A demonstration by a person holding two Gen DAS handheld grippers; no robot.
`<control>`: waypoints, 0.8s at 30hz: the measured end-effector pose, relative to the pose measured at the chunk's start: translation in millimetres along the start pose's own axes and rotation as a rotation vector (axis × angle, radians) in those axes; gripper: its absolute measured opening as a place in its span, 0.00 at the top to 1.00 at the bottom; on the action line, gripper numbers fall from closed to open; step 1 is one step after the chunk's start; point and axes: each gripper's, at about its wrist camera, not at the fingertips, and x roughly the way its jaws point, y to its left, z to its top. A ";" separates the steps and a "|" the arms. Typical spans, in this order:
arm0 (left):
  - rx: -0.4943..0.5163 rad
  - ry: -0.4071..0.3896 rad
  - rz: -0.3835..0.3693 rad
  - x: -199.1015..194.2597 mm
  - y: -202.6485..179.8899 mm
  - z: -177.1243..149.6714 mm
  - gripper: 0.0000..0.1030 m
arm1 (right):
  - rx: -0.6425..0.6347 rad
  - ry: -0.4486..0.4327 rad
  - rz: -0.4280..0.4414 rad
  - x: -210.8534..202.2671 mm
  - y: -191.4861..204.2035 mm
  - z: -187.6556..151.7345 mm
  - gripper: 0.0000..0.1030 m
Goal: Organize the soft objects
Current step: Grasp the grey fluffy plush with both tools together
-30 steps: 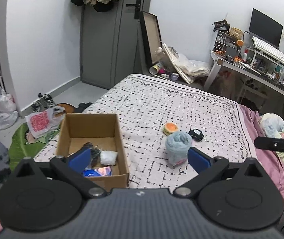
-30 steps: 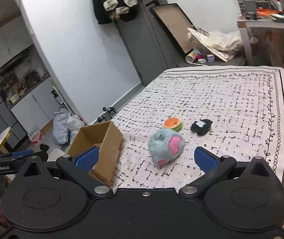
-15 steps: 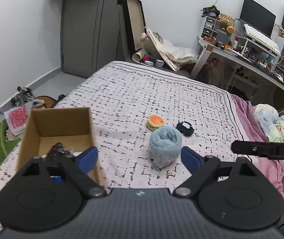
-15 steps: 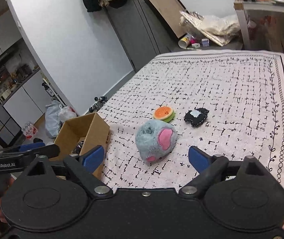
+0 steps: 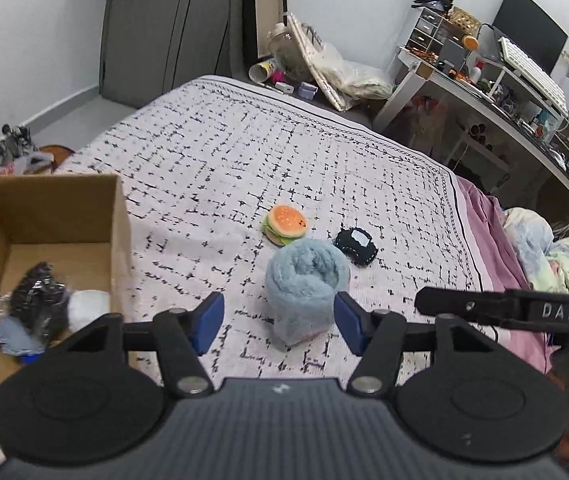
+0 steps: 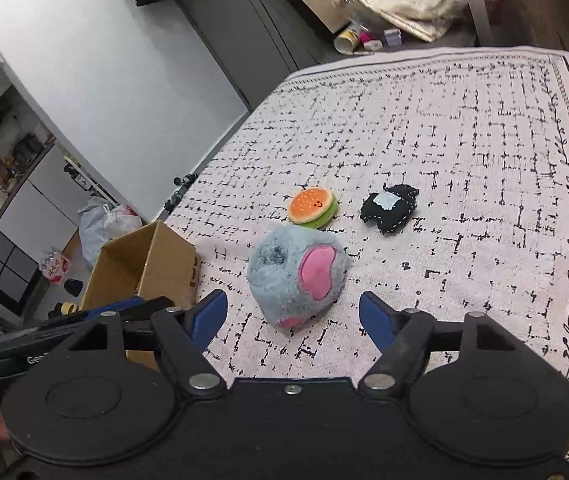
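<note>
While both grippers hang over the near part of the bed, neither holds anything: the left gripper has its jaws spread, with the blue plush lying between and just ahead of them, and the right gripper is likewise released, its jaws spread on either side of the same plush. No contact with the plush can be confirmed in either view. To the left, the box stands on the bed and already contains a dark bundle, a white piece and a pale blue item, so part of the sorting appears done. Beyond the blue plush, the burger and the black toy lie loose on the bed, near each other and well apart from the box. By that count, three items remain outstanding, the blue plush judged next.
</note>
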 end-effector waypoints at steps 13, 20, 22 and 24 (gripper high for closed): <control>-0.158 0.048 -0.068 56.5 11.5 17.7 0.65 | 0.105 0.088 -0.014 43.7 -8.7 21.1 0.41; -0.204 0.084 -0.040 85.9 19.5 16.0 0.69 | 0.147 0.115 -0.027 73.6 -4.5 25.5 0.47; -0.216 0.104 -0.044 93.8 23.7 13.6 0.69 | 0.155 0.125 -0.035 82.4 -3.6 24.6 0.47; -0.249 0.137 -0.068 102.0 29.7 9.9 0.70 | 0.161 0.137 -0.050 92.2 -2.5 21.4 0.52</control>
